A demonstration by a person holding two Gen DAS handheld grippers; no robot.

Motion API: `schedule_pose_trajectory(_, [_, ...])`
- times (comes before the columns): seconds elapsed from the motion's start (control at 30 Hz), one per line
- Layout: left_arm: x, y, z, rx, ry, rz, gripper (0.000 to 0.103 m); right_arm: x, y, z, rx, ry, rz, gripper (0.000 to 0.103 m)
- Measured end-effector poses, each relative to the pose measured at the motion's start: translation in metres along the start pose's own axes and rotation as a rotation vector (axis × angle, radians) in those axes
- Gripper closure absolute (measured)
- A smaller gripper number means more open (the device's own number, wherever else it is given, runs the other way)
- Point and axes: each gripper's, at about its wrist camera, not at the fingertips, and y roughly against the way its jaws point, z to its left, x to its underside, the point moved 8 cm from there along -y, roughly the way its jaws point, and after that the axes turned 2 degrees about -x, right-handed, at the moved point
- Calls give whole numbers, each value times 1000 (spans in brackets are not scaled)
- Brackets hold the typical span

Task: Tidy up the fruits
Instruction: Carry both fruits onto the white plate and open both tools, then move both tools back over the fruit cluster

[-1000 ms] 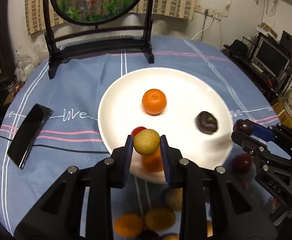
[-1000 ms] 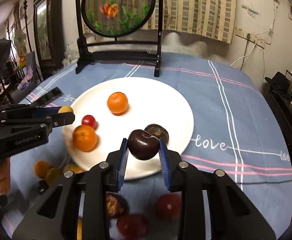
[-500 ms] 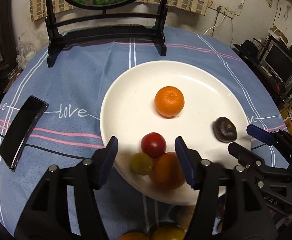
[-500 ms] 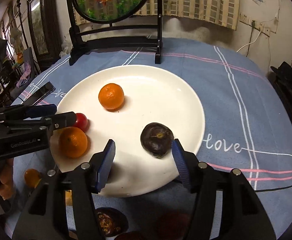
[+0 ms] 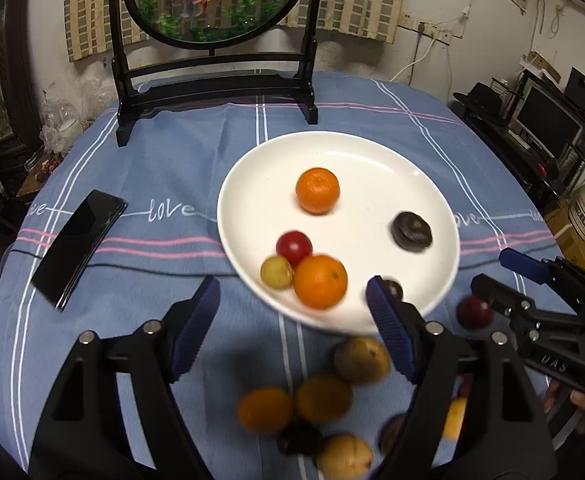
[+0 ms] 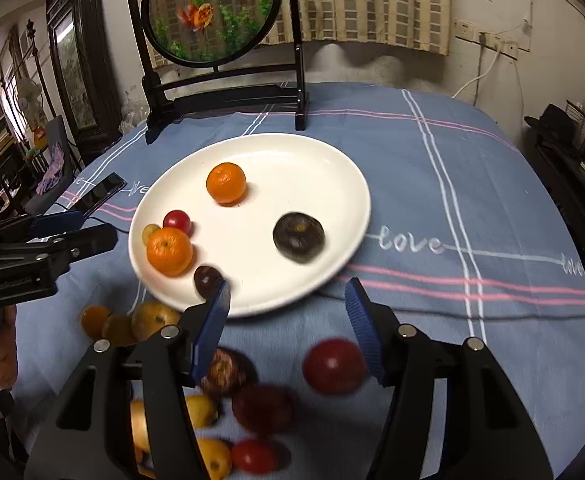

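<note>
Broadly, my work sits on a round table under a blue cloth with white and pink stripes [image 5: 164, 152], with a dark wooden stand holding a round goldfish picture [image 5: 212, 0] at its far side. Nearer me lies the wide white ceramic plate [image 5: 252, 184], and on it I count two orange mandarins [image 5: 317, 196], a dark purple wrinkled fruit [image 5: 411, 230], a small red round fruit [image 5: 293, 246], a small yellow-green fruit [image 5: 276, 272] touching the nearer mandarin, and a small dark plum [image 6: 206, 280] close to the near rim.

Off the plate, just below its near edge, the loose fruits on the cloth [image 5: 324, 398] wait: yellow, orange and dark red ones bunched together.

A black phone [image 5: 78, 248] lies well apart to the left.

My left claw [image 5: 294, 330] has nothing between its blue pads and its jaws are opening. My right claw [image 6: 286, 322] stands apart too, empty, hovering over the red fruits.

My worry is the plum by the rim: it looks blurred, perhaps rolling, and could slip off the edge. Round fruit dropped among the crowded trio may knock them sideways. Reaching into the tight pile, my fingers could push neighbours away across the cloth, and my two claws work close enough to clash.
</note>
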Motion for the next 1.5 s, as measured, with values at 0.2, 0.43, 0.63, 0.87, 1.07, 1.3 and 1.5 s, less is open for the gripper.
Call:
schedule_pose_trajectory(0.2, [29,29,-3,-3,-12,-18,20,31,23,-9,1,-58,-5,42])
schedule_pose_trajectory(0.43, [67,51,-3,12,1,-8,18,68,49,-3,-12,-74,-9,42])
schedule_pose_trajectory(0.63, [102,64,-8,37,18,10,18,99,70,5,-42,-84,-11,42])
schedule_pose_trajectory(0.87, [131,73,-15,56,23,34,17,131,80,30,-55,-18,13,41])
schedule_pose_trajectory(1.07, [142,80,-15,64,27,31,15,144,80,49,-81,9,29,41])
schedule_pose_trajectory(1.3, [154,69,-14,69,33,64,15,155,70,60,-89,26,67,41])
schedule_pose_trajectory(1.5, [158,62,-12,78,42,83,15,160,63,81,-109,86,87,41])
